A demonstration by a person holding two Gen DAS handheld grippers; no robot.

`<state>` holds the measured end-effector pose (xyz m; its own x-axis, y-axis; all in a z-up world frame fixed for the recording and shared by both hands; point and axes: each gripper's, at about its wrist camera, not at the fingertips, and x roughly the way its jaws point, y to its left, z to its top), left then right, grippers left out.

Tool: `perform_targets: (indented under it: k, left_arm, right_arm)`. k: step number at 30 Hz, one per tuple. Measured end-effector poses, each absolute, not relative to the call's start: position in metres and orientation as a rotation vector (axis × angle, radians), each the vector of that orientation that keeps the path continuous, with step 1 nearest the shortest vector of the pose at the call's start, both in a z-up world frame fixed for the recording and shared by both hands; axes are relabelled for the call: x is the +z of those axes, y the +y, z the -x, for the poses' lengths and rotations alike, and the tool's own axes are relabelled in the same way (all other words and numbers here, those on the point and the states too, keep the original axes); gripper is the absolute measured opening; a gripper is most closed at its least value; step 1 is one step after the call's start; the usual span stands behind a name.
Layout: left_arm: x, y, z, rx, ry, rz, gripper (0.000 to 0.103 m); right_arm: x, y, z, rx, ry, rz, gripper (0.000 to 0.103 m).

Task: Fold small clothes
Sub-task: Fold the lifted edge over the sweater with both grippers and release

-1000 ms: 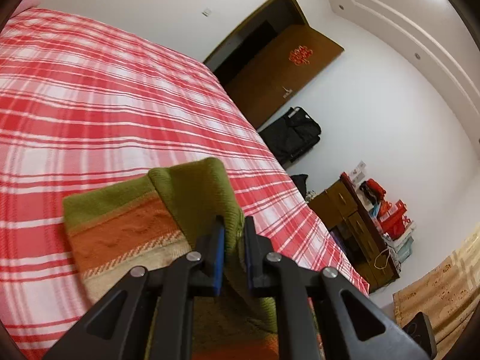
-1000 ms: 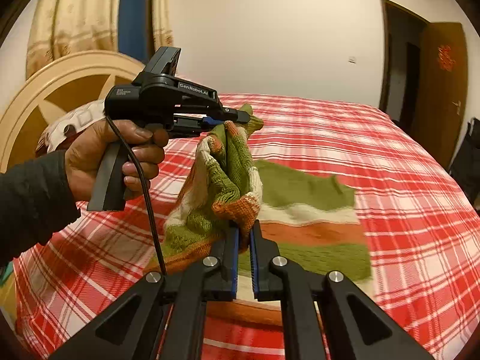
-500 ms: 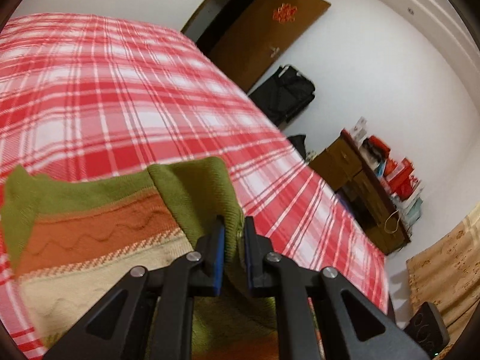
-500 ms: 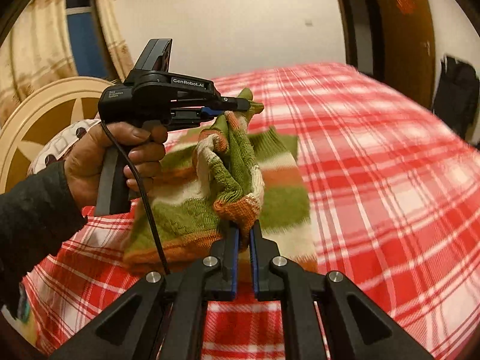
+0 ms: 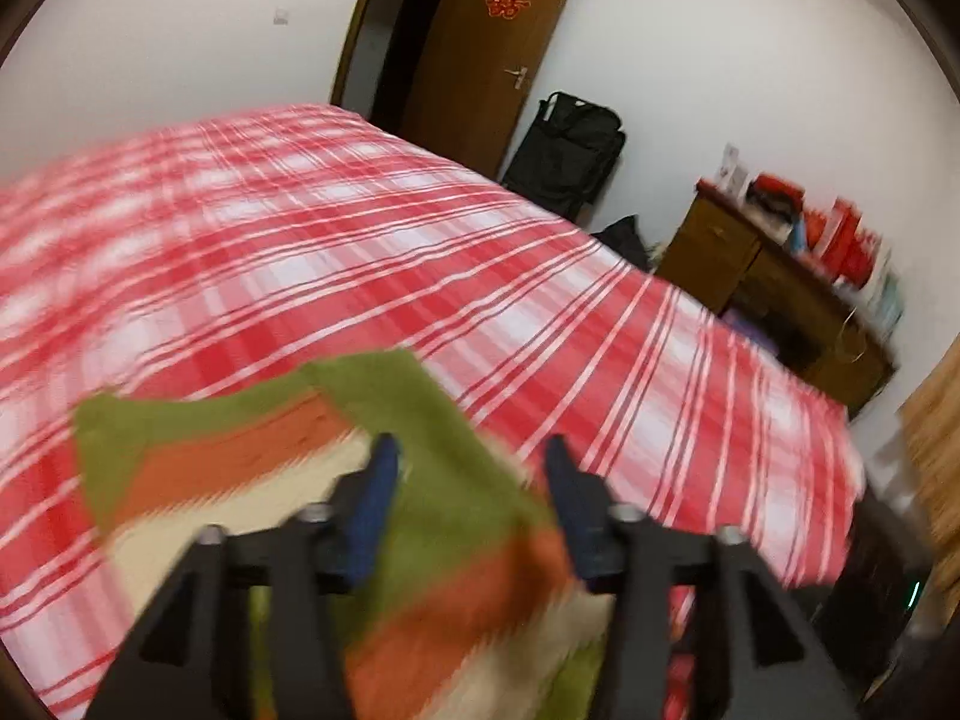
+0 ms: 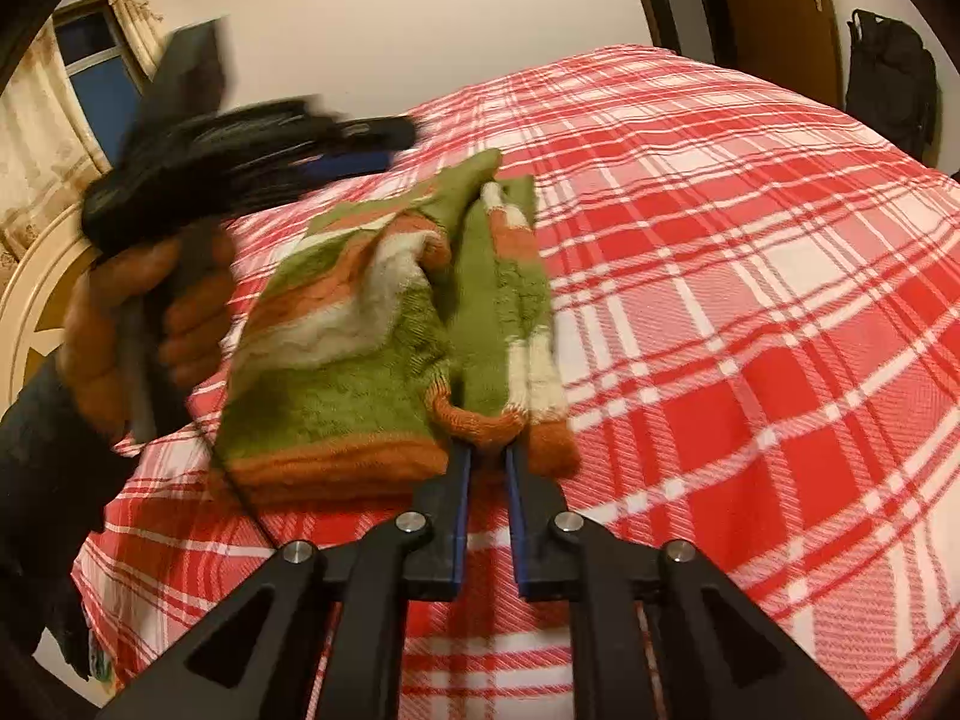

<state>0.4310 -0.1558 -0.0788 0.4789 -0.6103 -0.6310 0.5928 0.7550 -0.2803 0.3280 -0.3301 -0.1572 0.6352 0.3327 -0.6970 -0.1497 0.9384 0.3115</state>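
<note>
A: Where are we seeing the striped knit garment lying?

B: We are seeing it lying doubled on the red plaid bedspread, its long axis running away from us toward the headboard, orange hem nearest.

A: How are the grippers standing?

B: The left gripper has just been opening; its jaws are standing wide, the cloth's green corner lying loose between them. The right gripper has been parting slightly; its jaws are sitting narrowly apart with the hem's edge at their tips.

A: What are we struggling to make out?

B: The left gripper is blurring, and we are seeing the garment's near part cut off in the left wrist view.
</note>
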Motion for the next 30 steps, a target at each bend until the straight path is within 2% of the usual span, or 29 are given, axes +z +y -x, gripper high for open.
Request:
perform_targets:
  k: [3, 6, 7, 8, 10, 12, 13, 14, 15, 18, 20, 23, 30]
  left_arm:
    - [-0.082, -0.129, -0.406, -0.678, 0.759, -0.033, 0.060]
    - [-0.091, -0.106, -0.381, -0.625, 0.732, -0.061, 0.070]
    - [-0.097, -0.097, -0.373, -0.609, 0.730, -0.056, 0.071]
    - [-0.101, -0.096, -0.372, -0.608, 0.739, -0.047, 0.071]
    - [-0.113, -0.092, -0.362, -0.615, 0.779, -0.021, 0.073]
    - [-0.124, -0.092, -0.354, -0.598, 0.777, -0.024, 0.075]
    - [-0.127, -0.094, -0.350, -0.593, 0.761, -0.046, 0.078]
    - [-0.130, -0.096, -0.347, -0.589, 0.750, -0.065, 0.080]
    - [-0.134, -0.098, -0.344, -0.588, 0.748, -0.082, 0.081]
    - [-0.136, -0.102, -0.339, -0.596, 0.731, -0.120, 0.086]
    - [-0.135, -0.103, -0.338, -0.603, 0.720, -0.125, 0.091]
    - [-0.139, -0.099, -0.343, -0.602, 0.738, -0.101, 0.100]
    - [-0.156, -0.087, -0.362, -0.567, 0.867, 0.022, 0.101]
  right_arm:
    - [-0.144, -0.336, -0.319, 0.190, 0.786, -0.196, 0.012]
    - [-0.124, -0.332, -0.319, 0.194, 0.722, -0.173, 0.014]
    - [-0.115, -0.324, -0.325, 0.215, 0.710, -0.155, 0.025]
    - [-0.110, -0.318, -0.331, 0.235, 0.706, -0.149, 0.046]
    - [-0.101, -0.304, -0.349, 0.300, 0.703, -0.176, 0.063]
    - [-0.102, -0.292, -0.372, 0.336, 0.738, -0.189, 0.063]
    - [-0.104, -0.285, -0.384, 0.318, 0.766, -0.187, 0.058]
    - [-0.110, -0.282, -0.398, 0.286, 0.799, -0.190, 0.039]
    - [-0.116, -0.283, -0.407, 0.274, 0.826, -0.186, 0.032]
    - [-0.143, -0.287, -0.421, 0.169, 0.932, -0.153, 0.032]
    - [-0.148, -0.288, -0.414, 0.137, 0.926, -0.105, 0.038]
    - [-0.142, -0.290, -0.407, 0.111, 0.933, -0.075, 0.038]
    - [-0.092, -0.267, -0.411, 0.163, 0.753, -0.041, 0.040]
